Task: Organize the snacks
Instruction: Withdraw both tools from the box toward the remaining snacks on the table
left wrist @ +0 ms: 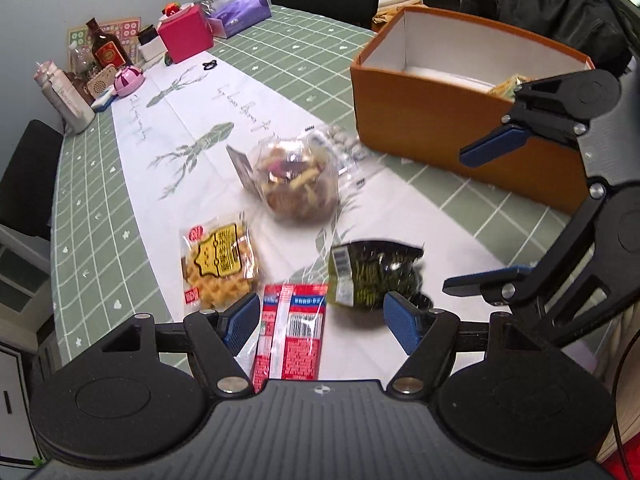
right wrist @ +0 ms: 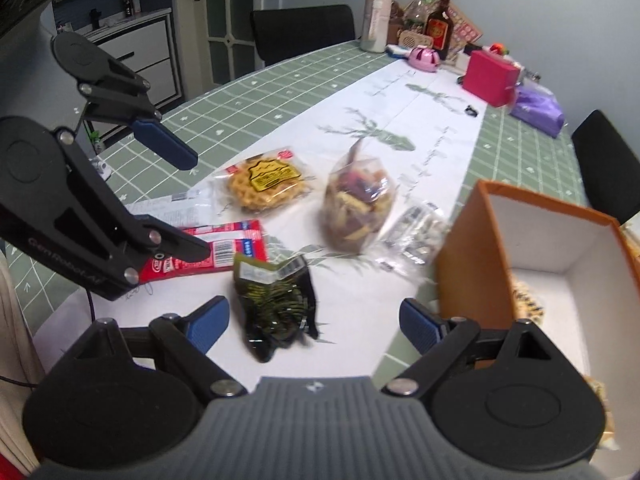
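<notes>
Overhead — both fingers spread, empty; "GenRobot.AI" on left gripper; packet print unreadable.

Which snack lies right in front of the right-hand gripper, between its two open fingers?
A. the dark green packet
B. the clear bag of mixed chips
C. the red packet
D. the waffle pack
A: in the right wrist view the dark green packet lies on the white runner between the open fingers of the right gripper, untouched.
</notes>
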Available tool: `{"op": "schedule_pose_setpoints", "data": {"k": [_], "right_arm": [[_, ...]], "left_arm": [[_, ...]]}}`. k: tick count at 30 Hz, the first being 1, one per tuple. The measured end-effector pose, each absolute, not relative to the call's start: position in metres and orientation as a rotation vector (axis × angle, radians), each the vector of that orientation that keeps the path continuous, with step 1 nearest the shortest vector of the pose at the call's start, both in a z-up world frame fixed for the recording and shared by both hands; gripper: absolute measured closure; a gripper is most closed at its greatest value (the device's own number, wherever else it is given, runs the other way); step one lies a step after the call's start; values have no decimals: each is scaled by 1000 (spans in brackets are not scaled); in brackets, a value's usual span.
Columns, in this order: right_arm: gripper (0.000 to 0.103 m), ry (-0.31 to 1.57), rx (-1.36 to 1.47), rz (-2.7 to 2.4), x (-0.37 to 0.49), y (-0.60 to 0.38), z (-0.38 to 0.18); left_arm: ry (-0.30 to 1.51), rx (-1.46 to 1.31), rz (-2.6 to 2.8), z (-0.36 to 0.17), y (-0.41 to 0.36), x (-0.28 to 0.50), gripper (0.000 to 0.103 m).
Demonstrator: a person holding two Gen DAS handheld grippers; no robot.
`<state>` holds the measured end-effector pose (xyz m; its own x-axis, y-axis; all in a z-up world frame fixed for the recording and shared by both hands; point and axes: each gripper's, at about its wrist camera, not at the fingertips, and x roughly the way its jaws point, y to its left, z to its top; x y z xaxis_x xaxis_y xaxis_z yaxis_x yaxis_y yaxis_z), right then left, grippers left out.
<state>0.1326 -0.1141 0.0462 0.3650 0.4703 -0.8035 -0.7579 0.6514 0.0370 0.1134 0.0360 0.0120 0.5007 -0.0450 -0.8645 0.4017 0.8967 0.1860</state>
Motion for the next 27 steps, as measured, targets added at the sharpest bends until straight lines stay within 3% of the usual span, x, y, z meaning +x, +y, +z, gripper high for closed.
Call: {"op": "schedule_pose_setpoints", "data": {"k": [12,27], "right_arm": [[10,894,-379,784,131,-85,2],[10,913,-385,777,136,-76,-13]], "left_arm": [[1009,272,-256,-49,84,104,20],[981,244,-278,-77,100,102,20]]}}
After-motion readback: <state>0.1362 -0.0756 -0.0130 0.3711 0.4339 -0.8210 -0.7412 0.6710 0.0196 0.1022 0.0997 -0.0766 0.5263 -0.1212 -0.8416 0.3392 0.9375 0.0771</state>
